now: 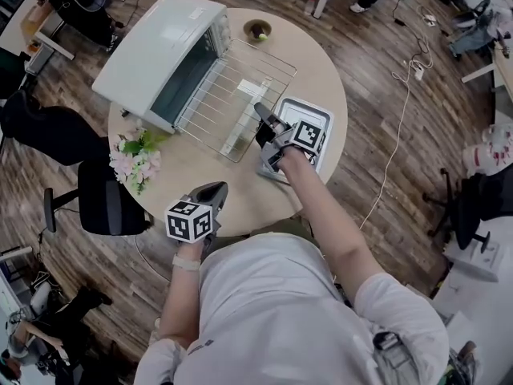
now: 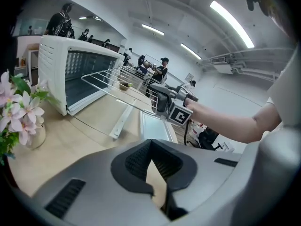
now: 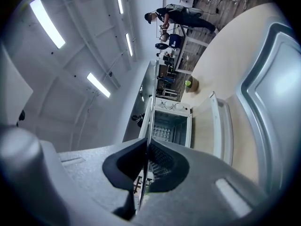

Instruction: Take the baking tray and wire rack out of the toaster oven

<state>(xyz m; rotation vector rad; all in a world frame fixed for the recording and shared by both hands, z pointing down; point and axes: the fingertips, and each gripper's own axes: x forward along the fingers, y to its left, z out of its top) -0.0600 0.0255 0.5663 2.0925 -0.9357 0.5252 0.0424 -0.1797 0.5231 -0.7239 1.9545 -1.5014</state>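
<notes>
The white toaster oven (image 1: 152,50) (image 2: 54,65) (image 3: 171,124) stands at the far left of the round table with its glass door (image 1: 240,131) folded down flat. The wire rack (image 1: 232,95) (image 2: 122,86) (image 3: 151,107) hangs out of the opening, above the door. My right gripper (image 1: 263,112) (image 2: 153,97) (image 3: 147,149) is shut on the rack's near edge, and the rack shows edge-on between its pads. The silver baking tray (image 1: 295,111) (image 2: 155,126) (image 3: 277,93) lies on the table below that hand. My left gripper (image 1: 215,189) (image 2: 150,147) hovers near the table's front edge, shut and holding nothing.
A vase of pink flowers (image 1: 136,155) (image 2: 16,112) sits at the table's left edge, beside the oven. A small bowl with a green thing (image 1: 257,30) (image 3: 188,83) stands at the far edge. A black chair (image 1: 96,199) is at the left. People stand in the background.
</notes>
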